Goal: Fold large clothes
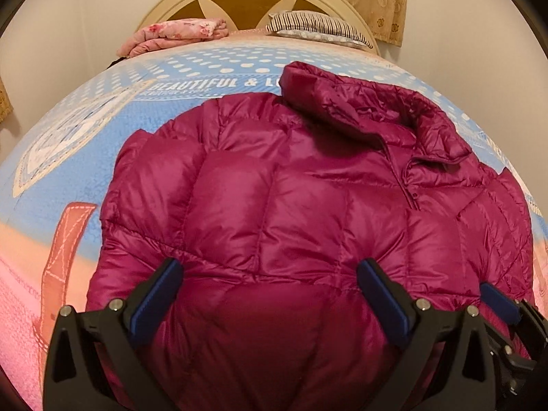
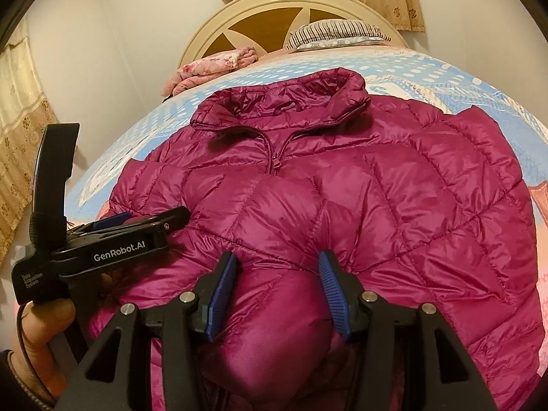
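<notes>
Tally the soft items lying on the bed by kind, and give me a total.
Magenta puffer jacket: 1
Folded pink floral blanket: 1
Striped pillow: 1
Total: 3, all lying on the bed.

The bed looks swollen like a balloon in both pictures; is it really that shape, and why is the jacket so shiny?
Left wrist view: fisheye bending bulges the bed; warm light glares on the jacket. Right wrist view: same bulge, sheen, dark corners.
</notes>
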Demonstrator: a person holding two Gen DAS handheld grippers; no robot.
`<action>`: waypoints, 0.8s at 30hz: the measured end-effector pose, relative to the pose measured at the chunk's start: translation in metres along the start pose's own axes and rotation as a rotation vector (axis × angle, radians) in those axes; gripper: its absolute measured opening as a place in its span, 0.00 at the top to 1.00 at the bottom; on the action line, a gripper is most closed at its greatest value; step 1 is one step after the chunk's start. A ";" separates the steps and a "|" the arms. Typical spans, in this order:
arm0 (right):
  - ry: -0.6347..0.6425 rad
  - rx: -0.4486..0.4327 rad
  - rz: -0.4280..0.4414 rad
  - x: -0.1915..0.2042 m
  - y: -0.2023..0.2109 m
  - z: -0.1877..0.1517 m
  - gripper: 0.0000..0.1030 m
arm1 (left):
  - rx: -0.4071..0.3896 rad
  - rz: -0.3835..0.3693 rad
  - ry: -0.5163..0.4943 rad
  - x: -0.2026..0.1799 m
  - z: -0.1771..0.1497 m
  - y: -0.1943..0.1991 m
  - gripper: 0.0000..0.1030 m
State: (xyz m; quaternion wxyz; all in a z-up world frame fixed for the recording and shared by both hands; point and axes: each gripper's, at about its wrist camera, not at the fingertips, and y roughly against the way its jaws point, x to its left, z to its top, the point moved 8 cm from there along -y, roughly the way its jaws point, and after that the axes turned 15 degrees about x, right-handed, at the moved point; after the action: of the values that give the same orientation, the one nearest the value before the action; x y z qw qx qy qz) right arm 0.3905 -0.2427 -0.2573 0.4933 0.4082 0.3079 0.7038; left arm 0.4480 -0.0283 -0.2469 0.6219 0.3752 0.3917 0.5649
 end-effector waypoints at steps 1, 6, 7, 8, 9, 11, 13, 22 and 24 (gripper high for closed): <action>0.000 0.005 0.019 0.001 0.001 0.001 0.40 | -0.001 -0.004 0.002 0.000 0.001 -0.001 0.00; 0.009 0.034 0.064 0.005 0.018 0.020 0.30 | -0.015 -0.022 0.014 0.003 -0.001 0.002 0.00; 0.010 0.018 0.062 0.005 0.028 0.034 0.30 | -0.015 -0.025 0.015 0.004 -0.001 0.002 0.00; 0.008 0.009 0.063 0.006 0.034 0.048 0.30 | -0.016 -0.027 0.016 0.003 -0.001 0.002 0.00; 0.004 0.008 0.070 0.007 0.038 0.059 0.30 | -0.018 -0.031 0.017 0.004 -0.001 0.002 0.00; -0.010 0.033 0.094 0.008 0.038 0.096 0.30 | -0.021 -0.041 0.020 0.004 -0.001 0.003 0.00; -0.020 0.028 0.060 0.005 0.034 0.131 0.30 | -0.025 -0.052 0.025 0.004 0.000 0.003 0.00; -0.072 0.081 -0.032 -0.029 -0.032 0.263 0.30 | -0.040 -0.087 0.042 0.007 0.000 0.005 0.00; -0.077 0.103 -0.043 -0.034 -0.050 0.283 0.29 | -0.042 -0.090 0.045 0.006 0.000 0.005 0.00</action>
State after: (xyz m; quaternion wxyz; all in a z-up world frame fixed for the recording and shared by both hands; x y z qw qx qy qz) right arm 0.6673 -0.2505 -0.1729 0.4981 0.4530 0.3332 0.6601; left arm 0.4465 -0.0215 -0.2428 0.6455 0.3313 0.4099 0.5528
